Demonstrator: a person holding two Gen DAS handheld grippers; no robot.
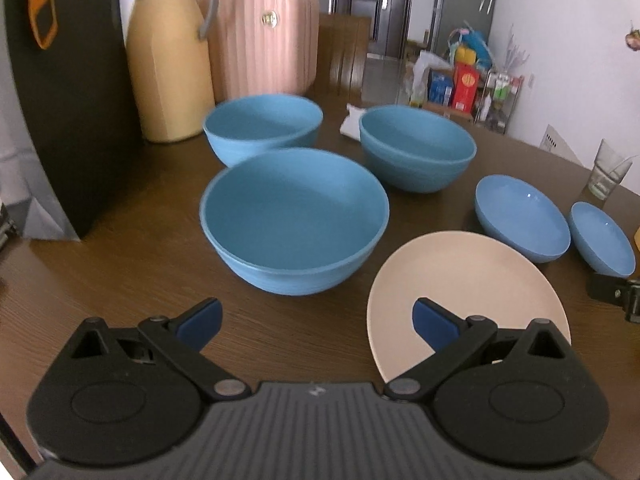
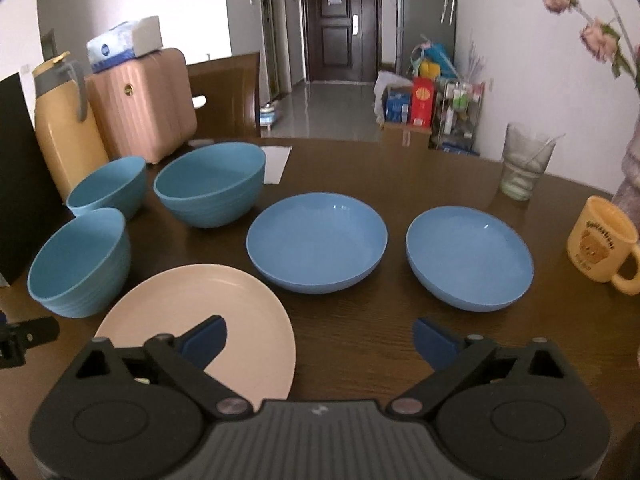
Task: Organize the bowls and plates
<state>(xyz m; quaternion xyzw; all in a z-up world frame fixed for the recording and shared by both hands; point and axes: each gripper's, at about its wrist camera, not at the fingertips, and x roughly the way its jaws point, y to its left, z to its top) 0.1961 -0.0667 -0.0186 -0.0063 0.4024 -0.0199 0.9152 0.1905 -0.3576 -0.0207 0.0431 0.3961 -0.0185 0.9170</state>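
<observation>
Plates and bowls are all still loose on the table (image 2: 400, 168), nothing stacked: pink plate (image 2: 224, 300) right under the right gripper (image 2: 320, 340), deep bowls (image 1: 294, 220) ahead of the left gripper (image 1: 316, 320), both claws spread wide and empty, probably lining up a first grab.

sitting on the table (image 2: 360, 168): three deep bowls (image 2: 210, 188) clustered left, two shallow bowls (image 2: 317, 240) side by side right, plate (image 2: 200, 312) lying in front, mug (image 2: 602, 242) standing far right.

Soft daylight, glossy glare on the table (image 2: 400, 168), slight motion blur, fisheye bending with dark corners.
</observation>
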